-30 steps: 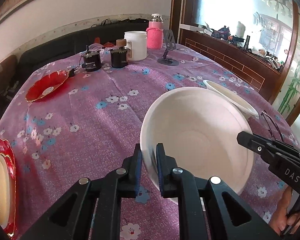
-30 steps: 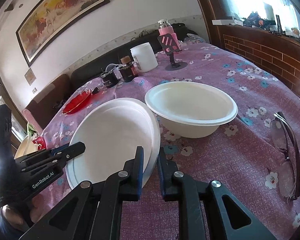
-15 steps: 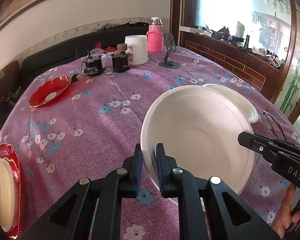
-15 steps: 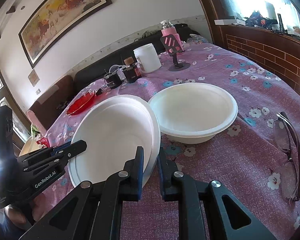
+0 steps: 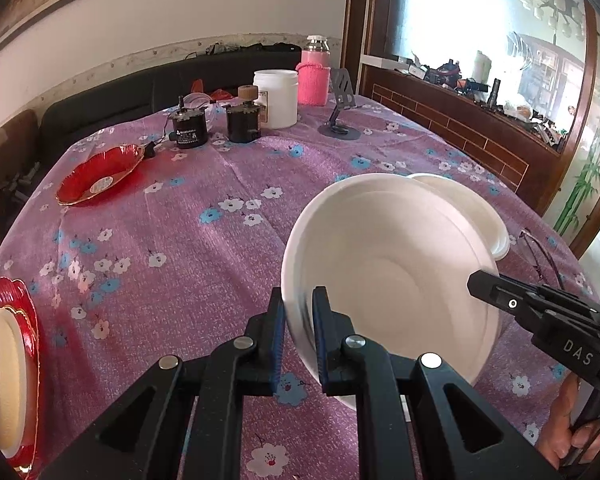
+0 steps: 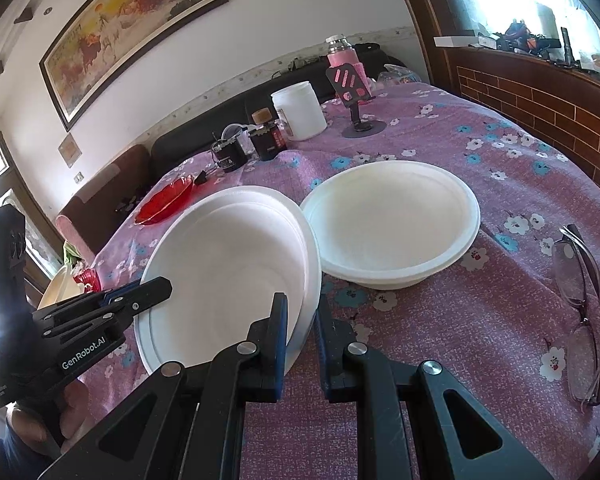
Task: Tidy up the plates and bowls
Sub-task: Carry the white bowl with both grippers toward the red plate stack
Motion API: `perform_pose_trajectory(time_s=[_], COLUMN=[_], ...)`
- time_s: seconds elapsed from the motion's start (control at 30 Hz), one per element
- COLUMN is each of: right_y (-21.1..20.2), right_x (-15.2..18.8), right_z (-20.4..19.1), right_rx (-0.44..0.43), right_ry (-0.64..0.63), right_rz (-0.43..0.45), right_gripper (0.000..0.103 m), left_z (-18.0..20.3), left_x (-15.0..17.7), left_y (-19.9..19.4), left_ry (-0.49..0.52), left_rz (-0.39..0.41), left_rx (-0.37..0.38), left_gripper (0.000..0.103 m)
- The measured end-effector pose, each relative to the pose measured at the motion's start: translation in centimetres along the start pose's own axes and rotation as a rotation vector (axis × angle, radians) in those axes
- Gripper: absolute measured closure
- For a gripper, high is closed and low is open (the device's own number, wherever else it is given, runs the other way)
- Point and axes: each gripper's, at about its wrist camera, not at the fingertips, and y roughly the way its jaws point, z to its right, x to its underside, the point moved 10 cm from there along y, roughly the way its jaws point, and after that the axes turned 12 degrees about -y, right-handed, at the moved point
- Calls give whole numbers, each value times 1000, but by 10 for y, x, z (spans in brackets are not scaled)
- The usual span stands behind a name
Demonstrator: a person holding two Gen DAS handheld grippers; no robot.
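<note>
Both grippers hold one white bowl (image 5: 392,276) tilted above the purple flowered tablecloth. My left gripper (image 5: 299,320) is shut on its near rim. My right gripper (image 6: 300,320) is shut on the opposite rim; the held bowl (image 6: 228,268) fills the middle left of the right wrist view. A second white bowl (image 6: 392,224) sits on the cloth just behind and right of the held one, and its edge (image 5: 480,208) shows past the held bowl. A red plate (image 5: 100,174) lies at the far left.
A red dish with a cream plate (image 5: 8,364) sits at the near left edge. Two dark jars (image 5: 242,118), a white tub (image 5: 276,98), a pink bottle (image 5: 314,74) and a phone stand (image 5: 340,120) stand at the back. Glasses (image 6: 584,300) lie at the right.
The held bowl has moved toward the second white bowl and now overlaps its edge. Both grippers keep the same grip.
</note>
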Motion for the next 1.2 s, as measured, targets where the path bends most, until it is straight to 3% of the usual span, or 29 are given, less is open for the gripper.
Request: perform_pose_trajectory(time_s=[0.57,0.93,1.2], right_y=[-7,-35,-44], right_x=[2,7,10], right_z=[-5,-41,-64], right_rx=[-9,-116,-128], right_ry=[-2,6,-38], right_rz=[11,3,6], right_gripper=[90,90,90], left_z=[-2,-18,-29], left_x=[3,14,24], left_y=[-4,-62,-86], left_ry=[-3,-32,-45], left_rz=[-14,25,52], left_rx=[-12,-56,-67], left_gripper=[91,91,91])
